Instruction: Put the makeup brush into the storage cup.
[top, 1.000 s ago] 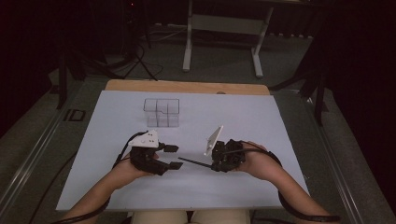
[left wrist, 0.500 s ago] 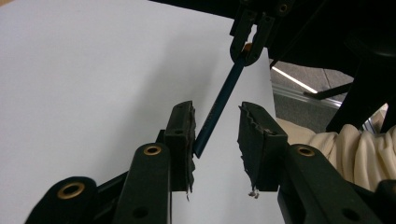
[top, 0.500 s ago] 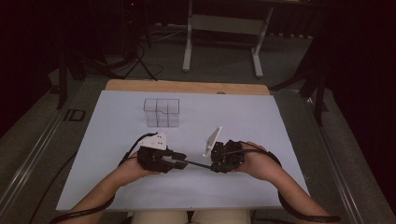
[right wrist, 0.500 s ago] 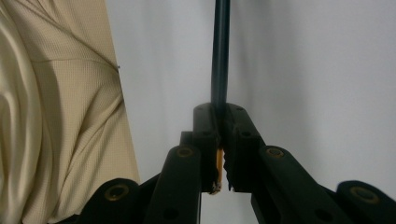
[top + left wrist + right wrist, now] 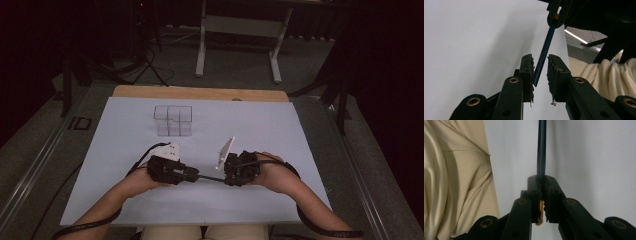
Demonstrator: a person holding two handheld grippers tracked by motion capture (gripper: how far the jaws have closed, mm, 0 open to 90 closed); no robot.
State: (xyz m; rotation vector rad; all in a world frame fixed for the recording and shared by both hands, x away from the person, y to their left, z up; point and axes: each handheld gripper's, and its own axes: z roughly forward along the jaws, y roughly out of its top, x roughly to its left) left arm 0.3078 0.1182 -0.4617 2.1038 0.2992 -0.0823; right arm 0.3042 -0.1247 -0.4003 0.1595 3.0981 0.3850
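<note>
Black serrated pads of the right gripper are clamped on the orange-tipped end of a dark blue pencil, whose shaft runs straight out toward twelve o'clock in the right gripper view. In the left gripper view, the left gripper has the pencil's free end between its pads; the jaws have just been closing, the shaft lies against the left-hand pad, and a gap remains at the right-hand pad (no full clamp yet). From above, the left gripper and right gripper face each other near the table's six o'clock edge, the pencil bridging them just above the white table surface, the left gripper at nine o'clock of the pencil, the right at three. A grey three-cornered plate tops each gripper. A clear compartmented box stands well apart, toward eleven o'clock of the grippers. Cream clothing of the person shows beyond the table edge.
</note>
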